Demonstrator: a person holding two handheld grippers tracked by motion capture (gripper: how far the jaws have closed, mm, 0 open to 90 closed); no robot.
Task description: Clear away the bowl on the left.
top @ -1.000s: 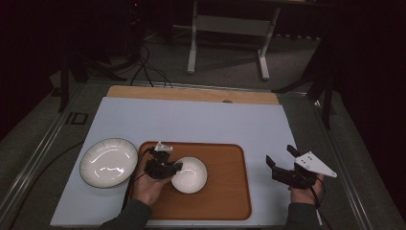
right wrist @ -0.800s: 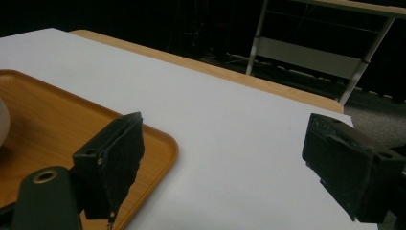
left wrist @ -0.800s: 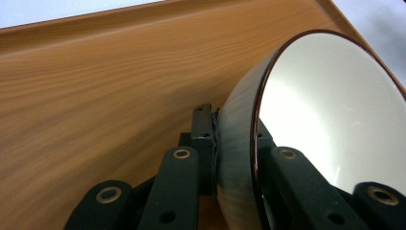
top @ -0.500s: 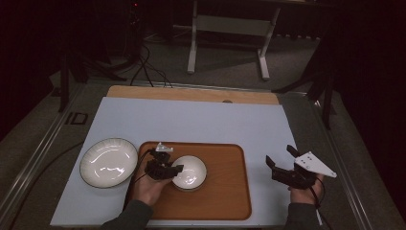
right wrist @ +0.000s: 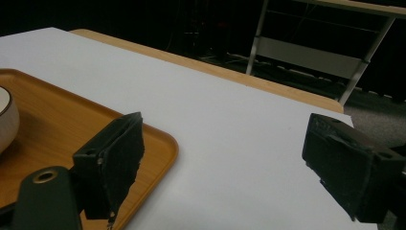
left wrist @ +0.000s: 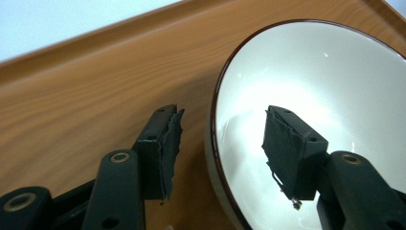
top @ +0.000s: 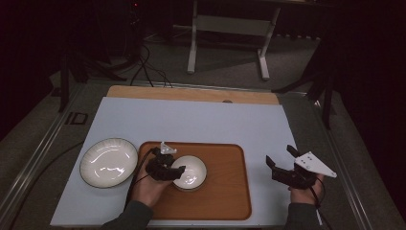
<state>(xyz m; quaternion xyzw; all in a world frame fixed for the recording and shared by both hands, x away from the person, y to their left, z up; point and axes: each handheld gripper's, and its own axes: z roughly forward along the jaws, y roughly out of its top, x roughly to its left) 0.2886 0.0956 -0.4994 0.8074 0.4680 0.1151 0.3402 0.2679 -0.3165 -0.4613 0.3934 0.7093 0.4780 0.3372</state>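
A white bowl (top: pixel 192 173) with a dark rim stands on the wooden tray (top: pixel 225 196), left of its middle. My left gripper (top: pixel 172 170) is open at the bowl's left edge. In the left gripper view (left wrist: pixel 220 120) its jaws straddle the rim of the bowl (left wrist: pixel 316 81), one outside over the tray (left wrist: pixel 86 96) and one inside, with a gap on each side. My right gripper (top: pixel 279 155) is open over the white mat to the right of the tray, with nothing between its jaws (right wrist: pixel 225 129).
A larger white plate (top: pixel 108 162) lies on the mat just left of the tray. The tray's right corner (right wrist: pixel 158 143) and the bowl's side (right wrist: pixel 5 122) appear in the right gripper view. A white frame (top: pixel 225 28) stands on the floor beyond the table.
My left gripper has edged slightly right, onto the bowl's rim. The bowl and my right gripper have stayed where they were.
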